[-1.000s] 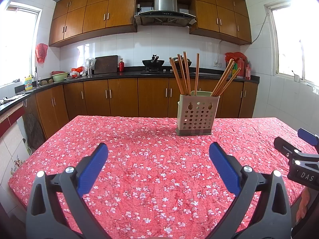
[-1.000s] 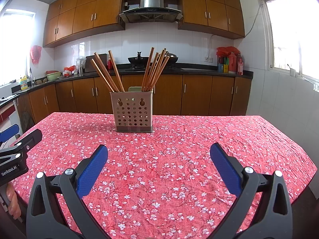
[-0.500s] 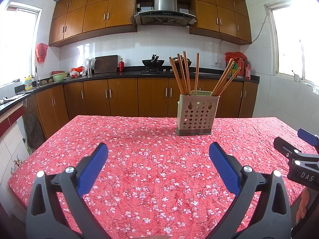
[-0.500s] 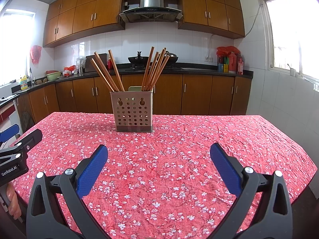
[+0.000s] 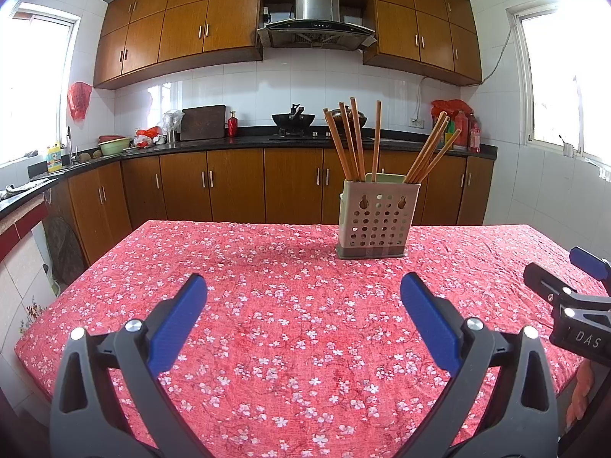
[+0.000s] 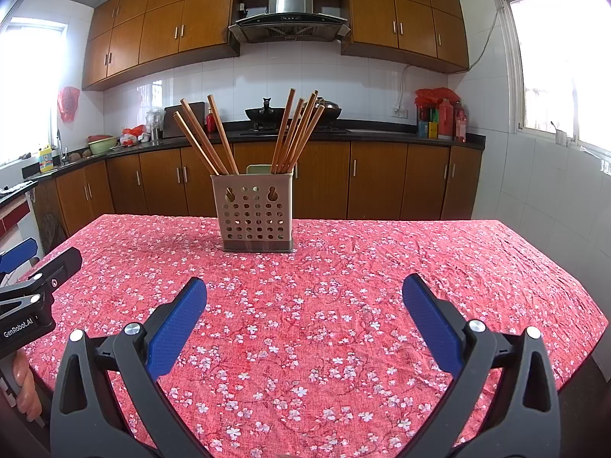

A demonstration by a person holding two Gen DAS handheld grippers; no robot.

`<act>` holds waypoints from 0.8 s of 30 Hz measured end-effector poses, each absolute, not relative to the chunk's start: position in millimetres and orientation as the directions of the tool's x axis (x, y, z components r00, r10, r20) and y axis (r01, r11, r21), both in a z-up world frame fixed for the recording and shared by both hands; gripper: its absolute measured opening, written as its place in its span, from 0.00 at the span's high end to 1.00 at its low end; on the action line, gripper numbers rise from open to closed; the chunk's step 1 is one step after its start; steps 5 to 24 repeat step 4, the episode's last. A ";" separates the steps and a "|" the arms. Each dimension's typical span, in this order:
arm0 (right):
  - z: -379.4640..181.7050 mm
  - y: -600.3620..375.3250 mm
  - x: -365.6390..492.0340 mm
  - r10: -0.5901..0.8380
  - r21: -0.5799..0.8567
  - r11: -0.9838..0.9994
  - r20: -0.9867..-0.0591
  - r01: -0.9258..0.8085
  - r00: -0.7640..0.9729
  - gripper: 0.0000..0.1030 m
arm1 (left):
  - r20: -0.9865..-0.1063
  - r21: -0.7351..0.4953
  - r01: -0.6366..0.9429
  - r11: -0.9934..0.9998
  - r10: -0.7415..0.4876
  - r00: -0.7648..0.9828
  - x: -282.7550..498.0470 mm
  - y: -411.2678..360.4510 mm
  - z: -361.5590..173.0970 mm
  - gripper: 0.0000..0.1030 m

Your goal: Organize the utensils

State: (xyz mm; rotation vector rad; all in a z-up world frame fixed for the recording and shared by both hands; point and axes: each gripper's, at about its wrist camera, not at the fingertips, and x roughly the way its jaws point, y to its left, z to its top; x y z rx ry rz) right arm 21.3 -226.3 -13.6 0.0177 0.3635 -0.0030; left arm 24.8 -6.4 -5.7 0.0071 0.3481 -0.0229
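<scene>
Both the left tool [image 5: 303, 307] and right tool [image 6: 304, 307] gape wide, empty. Ahead, thin, stiff brown wooden chopsticks [image 6: 296, 131] in the beige perforated plastic holder [image 6: 255, 212] look light, slippery; pinch near upper ends.

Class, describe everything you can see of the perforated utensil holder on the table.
The beige perforated plastic utensil holder stands upright on the red floral tablecloth, apart from both grippers. Its front has rows of round holes, two keyhole slots and a darker base. Brown wooden chopsticks lean out in two bunches, left and right.
</scene>
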 end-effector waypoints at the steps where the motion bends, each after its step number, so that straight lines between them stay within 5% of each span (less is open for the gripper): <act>1: -13.4 -226.6 21.5 0.000 0.017 1.000 -0.356 0.006 0.935 0.02 | -0.342 0.002 0.023 1.000 -0.021 0.940 24.6 -7.0 -6.1 0.04; 24: -12.9 -227.3 21.9 0.000 0.017 1.000 -0.356 0.006 0.935 0.02 | -0.344 -0.001 0.025 1.000 -0.023 0.939 25.0 -6.1 -8.0 0.04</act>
